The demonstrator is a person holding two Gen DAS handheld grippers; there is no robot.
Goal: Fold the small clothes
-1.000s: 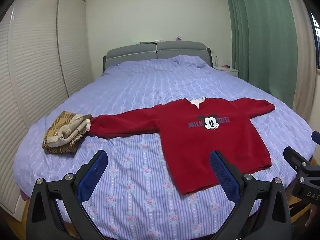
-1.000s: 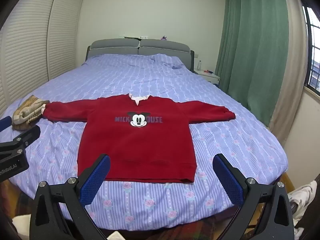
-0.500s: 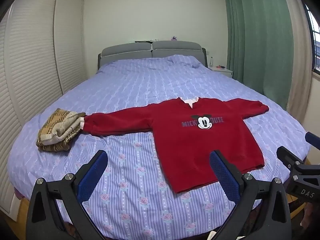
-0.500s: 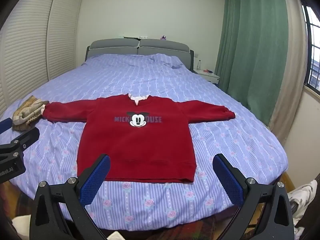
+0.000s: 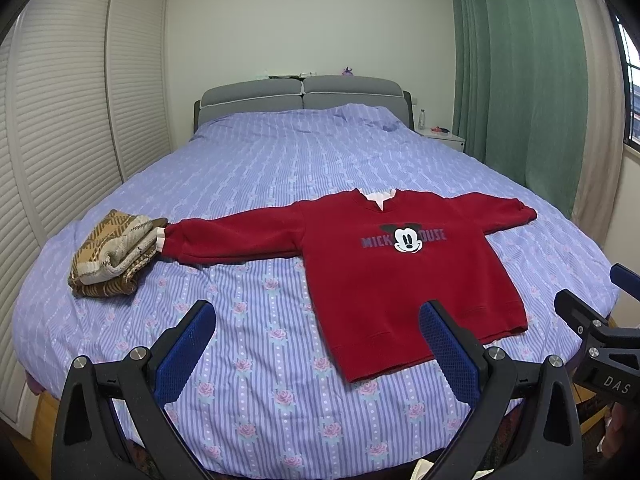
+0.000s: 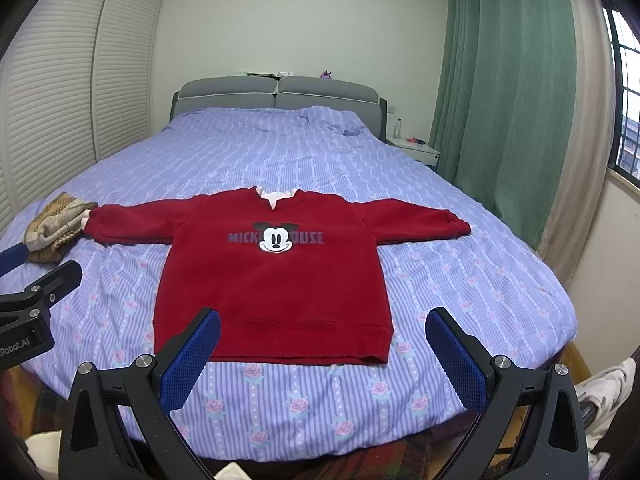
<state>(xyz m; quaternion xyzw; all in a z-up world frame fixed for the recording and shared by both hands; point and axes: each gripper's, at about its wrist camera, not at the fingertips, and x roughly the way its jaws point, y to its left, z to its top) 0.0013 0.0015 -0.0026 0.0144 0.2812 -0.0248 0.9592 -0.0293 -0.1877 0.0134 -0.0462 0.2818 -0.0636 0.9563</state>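
Observation:
A red Mickey Mouse sweatshirt lies flat, front up, sleeves spread, near the foot of the bed; it also shows in the right wrist view. A folded brown and cream knit garment lies at its left cuff, also in the right wrist view. My left gripper is open and empty, held back from the bed's foot, left of the hem. My right gripper is open and empty, in front of the hem.
The bed has a blue striped floral cover and a grey headboard. Louvred wardrobe doors stand left. Green curtains and a white nightstand stand right. White cloth lies on the floor at right.
Both grippers have drawn back and up from the bed, so the sweatshirt looks smaller and farther. The clothes have not moved.

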